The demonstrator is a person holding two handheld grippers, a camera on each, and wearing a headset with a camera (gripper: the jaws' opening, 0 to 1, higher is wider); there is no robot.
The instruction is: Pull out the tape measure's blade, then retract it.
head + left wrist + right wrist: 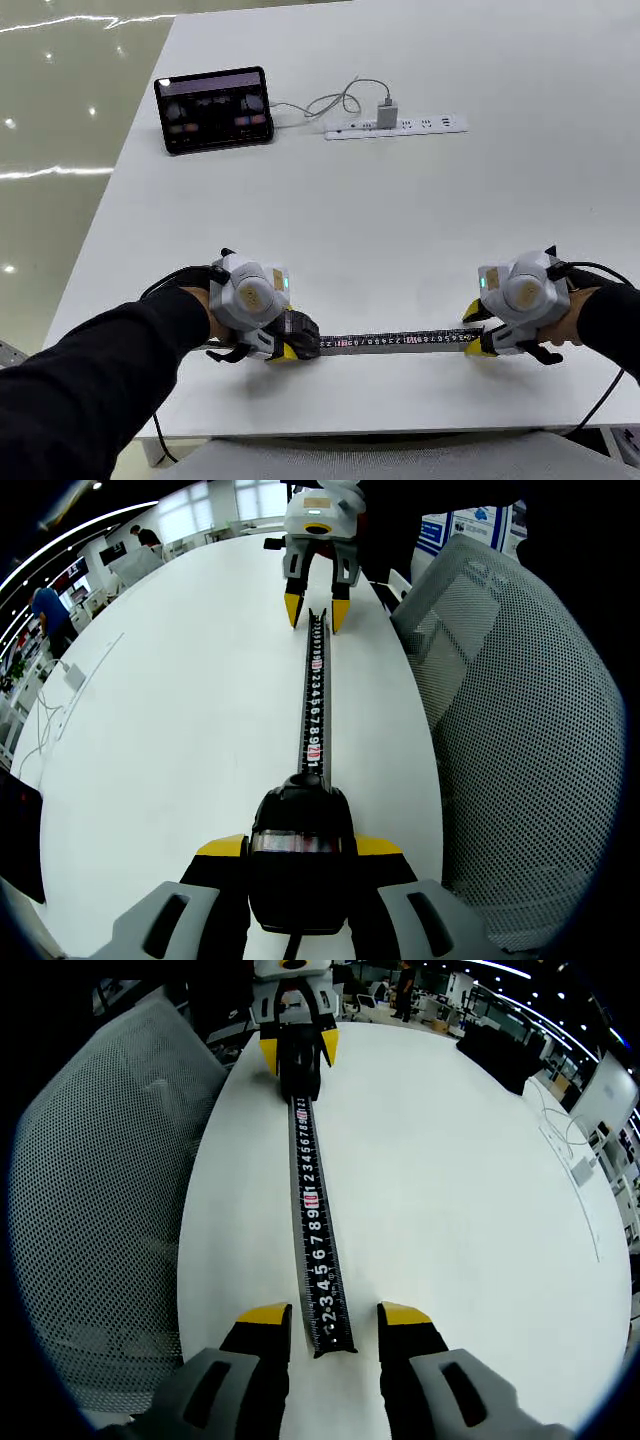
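Tape measure [298, 335], one (blade [400, 341] out), tablet [214, 108], one

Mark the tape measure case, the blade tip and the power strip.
tape measure case [300, 855], left gripper view, top of black housing.
blade tip [333, 1340], right gripper view, end of blade.
power strip [430, 124], head view, white body.

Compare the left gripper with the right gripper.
The left gripper is shut on the tape measure's case; the right gripper is open. The left gripper's jaws press the case, the right gripper's stand either side of the blade at its tip. Both have yellow-tipped jaws and face each other along the blade.
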